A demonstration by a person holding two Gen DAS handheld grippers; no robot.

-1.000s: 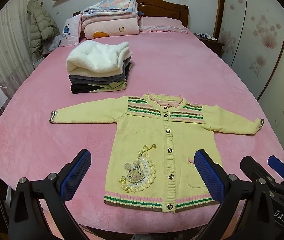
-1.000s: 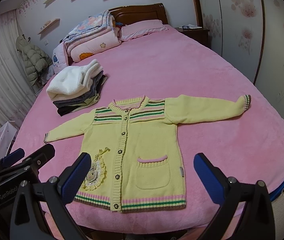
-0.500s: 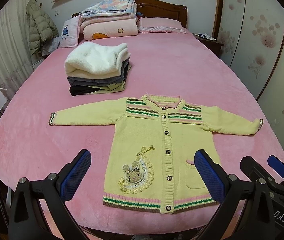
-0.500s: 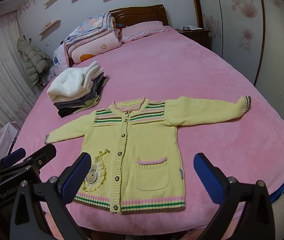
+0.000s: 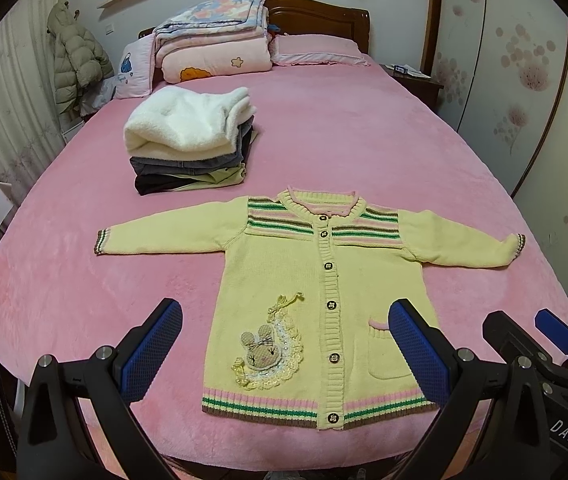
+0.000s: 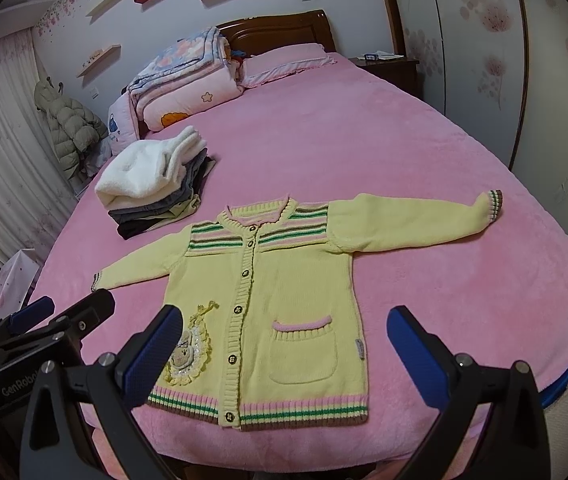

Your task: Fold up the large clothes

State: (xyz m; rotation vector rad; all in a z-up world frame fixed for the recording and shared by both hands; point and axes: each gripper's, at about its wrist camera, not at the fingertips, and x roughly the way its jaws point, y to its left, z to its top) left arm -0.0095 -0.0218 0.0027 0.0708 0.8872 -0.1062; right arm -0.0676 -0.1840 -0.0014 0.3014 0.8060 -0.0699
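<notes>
A yellow knitted cardigan [image 5: 316, 280] with striped yoke, buttons, a rabbit patch and a pocket lies flat and face up on the pink bed [image 5: 344, 132], sleeves spread to both sides. It also shows in the right wrist view [image 6: 284, 280]. My left gripper [image 5: 284, 344] is open and empty, hovering above the cardigan's hem near the bed's front edge. My right gripper [image 6: 284, 348] is open and empty, above the same hem. The right gripper shows at the left view's right edge [image 5: 540, 344]; the left gripper shows at the right view's left edge [image 6: 55, 320].
A stack of folded clothes [image 5: 191, 140] topped by a white fleece sits on the bed behind the cardigan's left sleeve. Folded quilts [image 5: 211, 48] and pillows lie by the headboard. A nightstand [image 5: 412, 80] stands at the right, a hanging coat [image 5: 75, 56] at the left.
Both grippers have drawn back and risen slightly, so the cardigan sits a little farther up in both views. Nothing on the bed has moved.
</notes>
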